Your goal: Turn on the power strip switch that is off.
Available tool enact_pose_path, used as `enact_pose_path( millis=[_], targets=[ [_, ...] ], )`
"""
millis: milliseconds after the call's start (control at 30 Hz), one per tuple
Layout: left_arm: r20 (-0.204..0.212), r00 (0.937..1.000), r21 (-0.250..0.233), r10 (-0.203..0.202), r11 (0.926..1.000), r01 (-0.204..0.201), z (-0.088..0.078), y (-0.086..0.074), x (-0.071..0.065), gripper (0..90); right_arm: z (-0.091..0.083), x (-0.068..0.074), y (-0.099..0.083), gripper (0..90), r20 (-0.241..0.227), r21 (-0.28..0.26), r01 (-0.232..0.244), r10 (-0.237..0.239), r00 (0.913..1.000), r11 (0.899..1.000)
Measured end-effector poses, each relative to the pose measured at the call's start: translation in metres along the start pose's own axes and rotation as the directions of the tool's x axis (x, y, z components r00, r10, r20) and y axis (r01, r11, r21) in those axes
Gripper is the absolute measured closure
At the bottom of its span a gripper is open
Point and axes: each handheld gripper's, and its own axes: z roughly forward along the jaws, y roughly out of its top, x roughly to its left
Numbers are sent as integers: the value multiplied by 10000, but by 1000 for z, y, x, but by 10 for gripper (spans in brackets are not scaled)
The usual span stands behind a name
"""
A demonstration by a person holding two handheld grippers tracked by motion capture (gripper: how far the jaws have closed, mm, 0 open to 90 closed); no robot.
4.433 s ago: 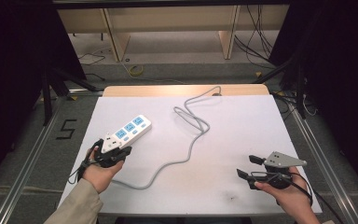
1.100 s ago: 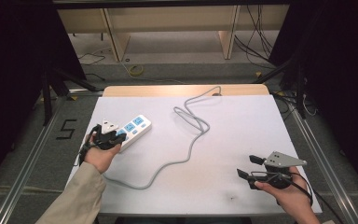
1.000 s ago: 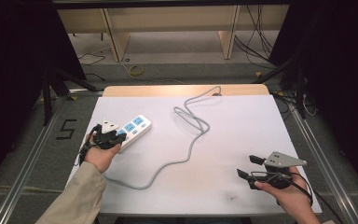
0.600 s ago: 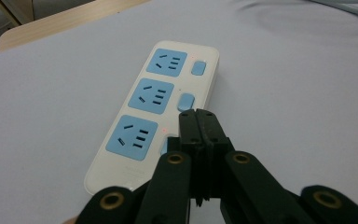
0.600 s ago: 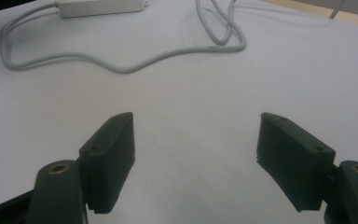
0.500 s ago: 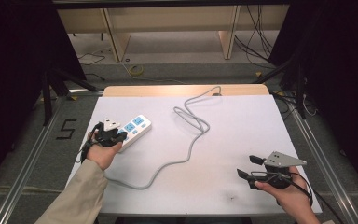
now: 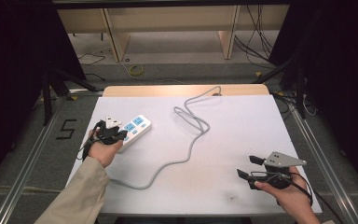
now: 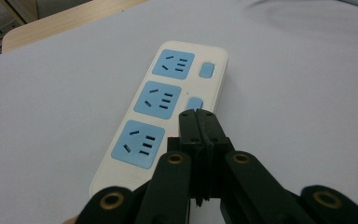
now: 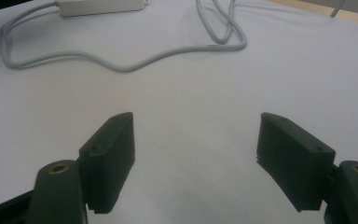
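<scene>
A white power strip [image 7: 134, 129] with three blue sockets lies at the table's left side; in the left gripper view the strip [image 8: 163, 107] shows its blue switches along one edge. My left gripper [image 8: 198, 116] is shut with nothing between the jaws, its tips over the strip at the middle switch [image 8: 194, 103]; from above the gripper [image 7: 118, 134] covers the strip's near end. The grey cable [image 7: 191, 140] snakes across the table's middle. Near the front right edge my right gripper [image 7: 249, 168] stands open over bare table, jaws wide apart [image 9: 196, 140].
The white table [image 7: 242, 121] has a wooden strip along its far edge. The cable [image 9: 121, 60] loops between the two grippers and runs off the far edge. Shelving legs and floor cables lie beyond the table.
My left gripper has moved forward and a little left along the strip's near end, onto the strip. The right gripper has stayed put.
</scene>
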Motion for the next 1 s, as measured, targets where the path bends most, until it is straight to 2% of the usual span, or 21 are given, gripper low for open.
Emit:
enact_pose_path(
  millis=[533, 1000],
  targets=[
    [51, 9996, 52, -268, 9996, 268, 4, 3, 4, 899, 0, 0, 0, 282, 10, 7, 0, 0, 10000, 10000],
    [27, 9996, 119, -299, 9995, 298, 9, 5, 5, 899, 0, 0, 0, 282, 3, 13, -17, 17, 10000, 10000]
  ],
)
